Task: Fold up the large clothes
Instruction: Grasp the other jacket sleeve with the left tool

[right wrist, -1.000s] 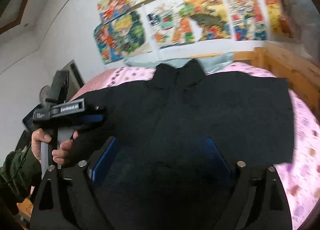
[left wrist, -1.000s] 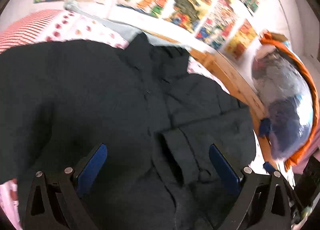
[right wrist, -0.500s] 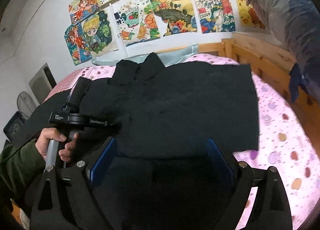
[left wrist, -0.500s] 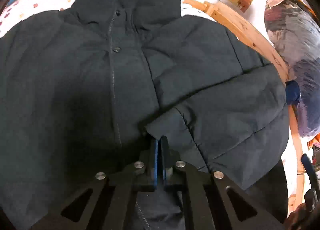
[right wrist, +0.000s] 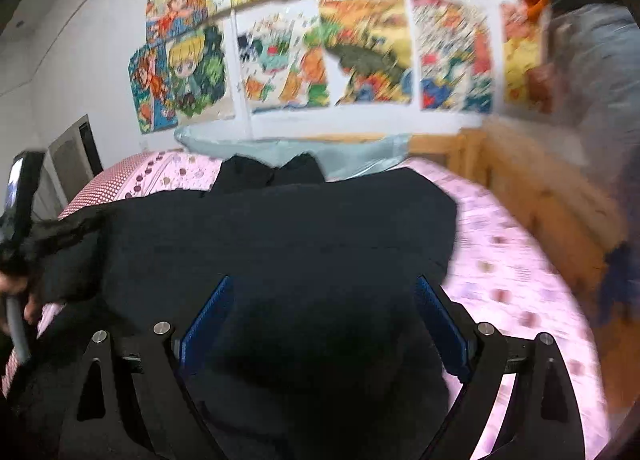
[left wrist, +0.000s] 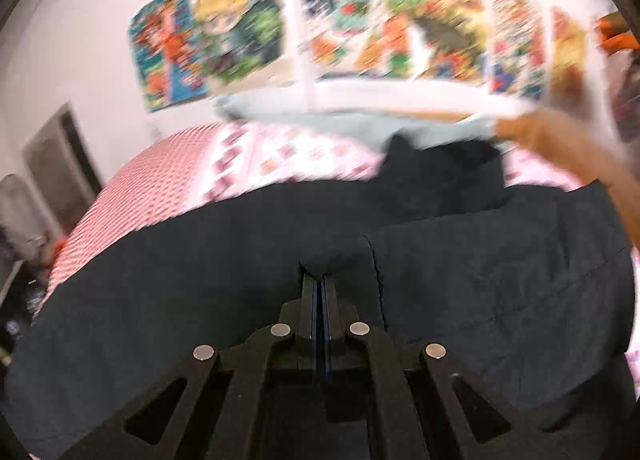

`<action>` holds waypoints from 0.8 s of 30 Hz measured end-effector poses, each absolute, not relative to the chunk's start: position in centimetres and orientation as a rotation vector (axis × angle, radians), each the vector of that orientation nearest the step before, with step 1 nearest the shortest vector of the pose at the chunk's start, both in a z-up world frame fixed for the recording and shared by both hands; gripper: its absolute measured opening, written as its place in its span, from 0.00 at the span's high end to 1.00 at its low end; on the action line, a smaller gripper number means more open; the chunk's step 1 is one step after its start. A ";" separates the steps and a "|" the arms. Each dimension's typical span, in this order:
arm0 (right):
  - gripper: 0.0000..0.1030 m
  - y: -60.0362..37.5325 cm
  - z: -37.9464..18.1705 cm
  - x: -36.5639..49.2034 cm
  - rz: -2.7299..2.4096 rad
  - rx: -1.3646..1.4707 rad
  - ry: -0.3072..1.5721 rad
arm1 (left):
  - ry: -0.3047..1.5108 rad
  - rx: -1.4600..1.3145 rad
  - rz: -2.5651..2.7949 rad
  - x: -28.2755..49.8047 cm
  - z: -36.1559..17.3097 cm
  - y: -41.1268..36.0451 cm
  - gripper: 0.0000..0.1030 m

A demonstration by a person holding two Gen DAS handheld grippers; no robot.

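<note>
Left tool (left wrist: 319,280) has its blue pads pressed together, and a fold of the black jacket (left wrist: 480,280) appears pinched at their tips, though blur leaves the grip uncertain. Right tool (right wrist: 322,316) stands wide, both blue pads apart above the jacket's lower part, nothing between them. From the right wrist view, the jacket (right wrist: 280,227) lies spread flat on the bed (right wrist: 512,260), collar toward the wall, on a pink patterned sheet. At that view's left edge, a hand (right wrist: 24,304) grips a grey handle, and dark cloth is bunched up just above it. A pale blue cloth (right wrist: 256,147) lies at the bed's head, behind the collar. Colourful posters (right wrist: 304,51) cover the wall. A wooden bed rail (right wrist: 532,195) runs along the right side.
</note>
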State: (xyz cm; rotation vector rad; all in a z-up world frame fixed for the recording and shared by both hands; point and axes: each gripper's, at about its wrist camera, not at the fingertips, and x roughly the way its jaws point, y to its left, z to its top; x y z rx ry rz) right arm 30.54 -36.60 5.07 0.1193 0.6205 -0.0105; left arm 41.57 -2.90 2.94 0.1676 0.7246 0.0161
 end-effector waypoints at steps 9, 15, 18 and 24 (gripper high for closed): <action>0.15 -30.9 -3.5 39.3 0.018 0.020 0.854 | 0.845 0.217 0.091 43.5 -3.3 -0.8 0.97; 0.14 -28.9 -6.0 39.3 -0.051 -0.071 0.906 | 0.893 0.130 0.037 43.3 -4.6 1.0 0.94; 0.15 -27.7 -4.3 38.2 -0.051 -0.072 0.879 | 0.897 0.012 -0.080 41.9 -3.3 2.9 0.91; 0.14 -22.3 -1.2 35.8 0.078 -0.088 0.836 | 0.915 -0.141 -0.186 37.5 -1.2 6.7 0.72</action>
